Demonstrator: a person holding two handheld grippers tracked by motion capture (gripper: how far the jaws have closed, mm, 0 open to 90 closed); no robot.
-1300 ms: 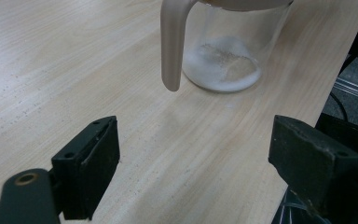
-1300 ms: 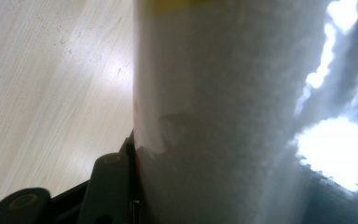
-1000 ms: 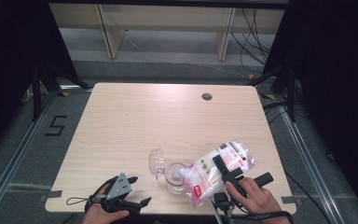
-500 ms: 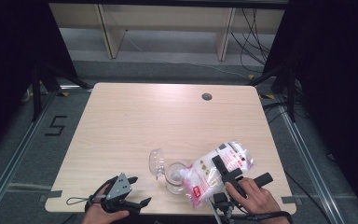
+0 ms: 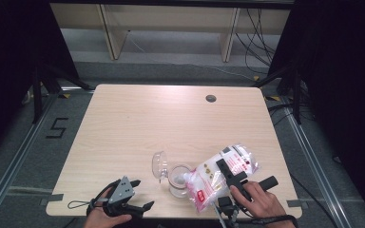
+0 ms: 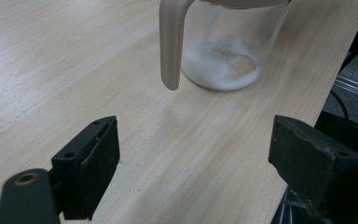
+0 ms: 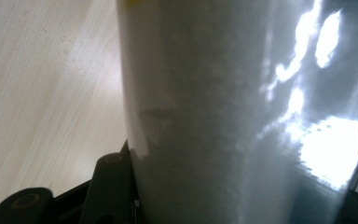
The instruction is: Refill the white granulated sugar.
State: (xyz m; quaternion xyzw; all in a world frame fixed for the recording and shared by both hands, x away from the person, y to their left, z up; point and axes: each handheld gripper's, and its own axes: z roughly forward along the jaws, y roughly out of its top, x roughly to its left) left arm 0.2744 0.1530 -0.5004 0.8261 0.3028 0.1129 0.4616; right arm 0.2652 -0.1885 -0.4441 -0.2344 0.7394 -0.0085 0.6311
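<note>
- The right gripper [image 5: 232, 174] sat near the table's front right corner in the high view, its jaws clamped across a plastic bag [image 5: 221, 173] of white granules.
- In the right gripper view the bag [image 7: 242, 112] pressed right up against the camera, a pale grainy wall with bright glare patches, and one black jaw showed at its lower left edge.
- The person's right hand [image 5: 259, 205] gripped the handle from the table's near edge.
- The bag's long axis ran on a diagonal in the high view: its far end lay towards the table's right edge, and its near end tipped down-left over the jar.
- Its printing was red and white with a dark patch near the far end; the writing was too small to read.
- The glass jar [image 5: 179, 179] stood upright just left of the bag's lowered end, close to the front edge of the table [image 5: 171, 118].
- Its clear lid [image 5: 159, 164] stood tilted open at the jar's far left side.
- In the left gripper view the jar [image 6: 223, 51] held a shallow layer of white granules, and a beige handle [image 6: 171, 44] hung down its side.
- The left gripper [image 5: 135, 209] rested at the front left edge, held by the left hand [image 5: 105, 216]; its jaws stood wide apart with bare tabletop between them, pointing towards the jar.
</note>
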